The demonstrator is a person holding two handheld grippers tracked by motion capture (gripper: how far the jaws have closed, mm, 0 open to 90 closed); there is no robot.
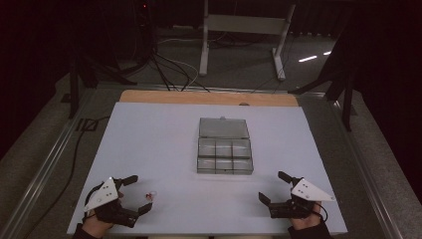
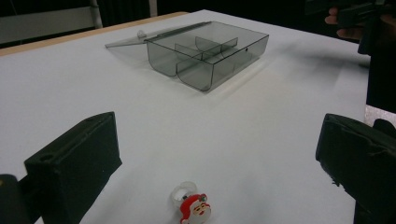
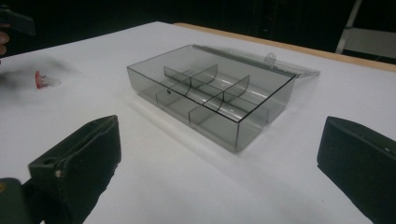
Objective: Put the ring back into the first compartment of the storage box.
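Each black tool carries a grey three-cornered plate with small screws.

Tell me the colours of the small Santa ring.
Red and white on a clear band, seen best in the left gripper view.

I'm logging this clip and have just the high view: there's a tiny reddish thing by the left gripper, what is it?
Observer: In the left gripper view it is a small Santa ring, a Santa face on a clear band, lying on the table.
Operator: Is the left gripper touching it?
Observer: No. The left gripper has its jaws wide open, and the ring lies between them, clear of both.
Operator: Anything inside the grey box?
Observer: The right gripper view looks into the compartment box: the compartments it shows hold nothing, and the lid lies flat behind.
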